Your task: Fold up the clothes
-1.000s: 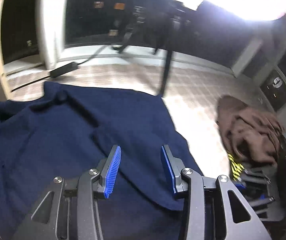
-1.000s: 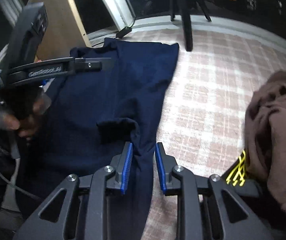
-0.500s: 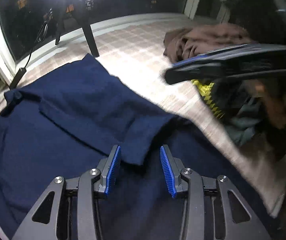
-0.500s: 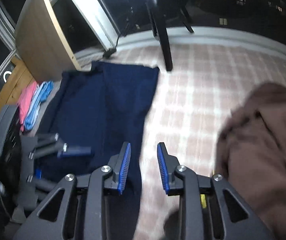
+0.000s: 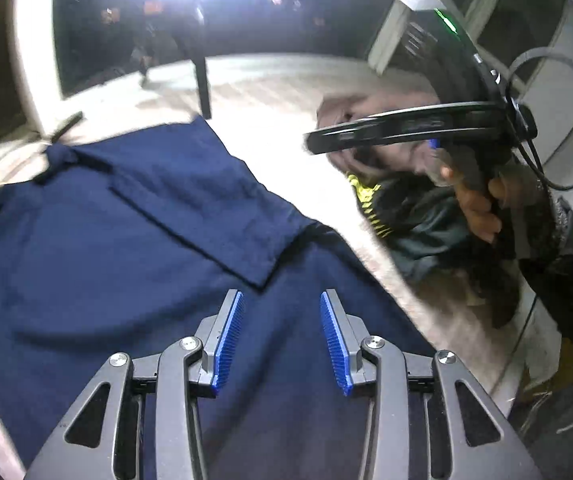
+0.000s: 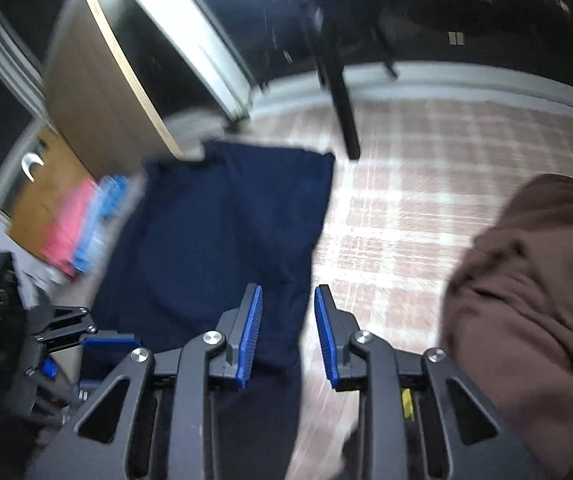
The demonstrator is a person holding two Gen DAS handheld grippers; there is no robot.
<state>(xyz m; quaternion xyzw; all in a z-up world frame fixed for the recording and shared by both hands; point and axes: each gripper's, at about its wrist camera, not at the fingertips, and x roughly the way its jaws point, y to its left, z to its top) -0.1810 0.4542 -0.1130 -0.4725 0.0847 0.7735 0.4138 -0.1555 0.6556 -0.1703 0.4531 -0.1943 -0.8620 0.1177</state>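
A navy blue garment lies spread on the plaid surface, one sleeve folded across its body. My left gripper hovers over its lower middle, open and holding nothing. In the right wrist view the same garment stretches away from my right gripper, which is open above the garment's right edge with nothing between its fingers. The right gripper's body, held by a hand, shows at the right of the left wrist view. The left gripper appears at the lower left of the right wrist view.
A brown garment is heaped at the right, with a dark green and yellow-striped piece beside it. Pink and blue folded items sit at the left by a wooden panel. A black stand leg rises behind the garment.
Both grippers have shifted and the views swung. The right gripper pulled back from the garment's fold and now hovers over its right edge. The folded sleeve stays in place.
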